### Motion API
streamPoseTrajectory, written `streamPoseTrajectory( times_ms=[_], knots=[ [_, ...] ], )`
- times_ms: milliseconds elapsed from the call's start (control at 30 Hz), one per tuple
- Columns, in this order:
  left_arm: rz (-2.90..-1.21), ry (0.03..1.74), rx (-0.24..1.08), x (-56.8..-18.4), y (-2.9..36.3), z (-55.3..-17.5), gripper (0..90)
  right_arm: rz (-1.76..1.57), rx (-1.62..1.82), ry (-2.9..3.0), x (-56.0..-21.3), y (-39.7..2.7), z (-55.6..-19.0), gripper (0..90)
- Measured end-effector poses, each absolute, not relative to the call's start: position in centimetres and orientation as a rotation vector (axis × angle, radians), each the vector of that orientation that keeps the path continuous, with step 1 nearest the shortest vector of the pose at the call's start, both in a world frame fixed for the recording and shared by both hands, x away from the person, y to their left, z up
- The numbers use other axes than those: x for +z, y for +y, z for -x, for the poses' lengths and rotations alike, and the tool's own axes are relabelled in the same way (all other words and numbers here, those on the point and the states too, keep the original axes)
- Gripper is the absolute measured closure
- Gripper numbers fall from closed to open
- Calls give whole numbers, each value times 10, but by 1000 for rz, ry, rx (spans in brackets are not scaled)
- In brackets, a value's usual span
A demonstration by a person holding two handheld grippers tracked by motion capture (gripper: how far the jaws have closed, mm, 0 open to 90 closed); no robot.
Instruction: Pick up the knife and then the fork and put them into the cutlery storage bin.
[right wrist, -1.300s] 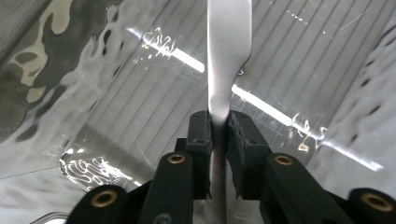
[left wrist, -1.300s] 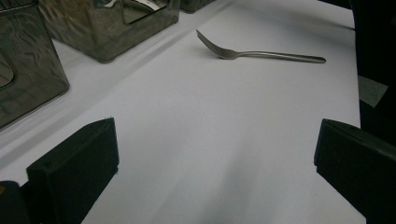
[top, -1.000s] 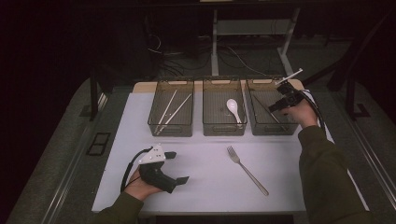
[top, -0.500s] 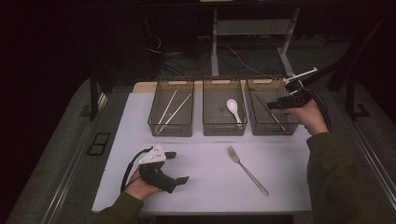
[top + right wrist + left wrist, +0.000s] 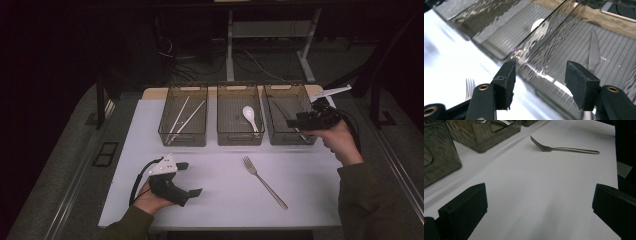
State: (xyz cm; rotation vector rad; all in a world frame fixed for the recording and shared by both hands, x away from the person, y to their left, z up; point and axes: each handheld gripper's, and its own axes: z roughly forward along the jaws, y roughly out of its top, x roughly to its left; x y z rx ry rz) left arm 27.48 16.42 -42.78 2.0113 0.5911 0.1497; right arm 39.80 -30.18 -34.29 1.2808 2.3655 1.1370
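Hovering at the right bin's [image 5: 289,116] near rim, the right gripper [image 5: 296,123] is held spread, jaws just opened, empty; a knife [image 5: 594,50] lies inside.

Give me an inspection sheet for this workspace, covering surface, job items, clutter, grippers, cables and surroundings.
Surface: white table, mostly bare.
Job's things: fork loose on the table; knife in the right bin; white spoon in the middle bin; chopsticks in the left bin.
Clutter: nothing seen.
Grippers: left gripper resting on the table, open, empty; right gripper at the right bin, open, empty, jaws just opening then easing.
Cables: black cable loops from the left gripper.
Surroundings: dark floor with wires behind.
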Motion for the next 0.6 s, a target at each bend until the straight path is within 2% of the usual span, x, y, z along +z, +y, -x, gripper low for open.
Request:
streamPoseTrajectory(
  times_ms=[433, 600],
  knots=[
    [-2018, 593, 147, -429, 163, -274, 0, -1196, 1135, 2433, -364, -286, -352, 574],
    [-2020, 594, 154, -428, 163, -274, 0, -1168, 1128, 2477, -375, -278, -338, 587]
  ],
)
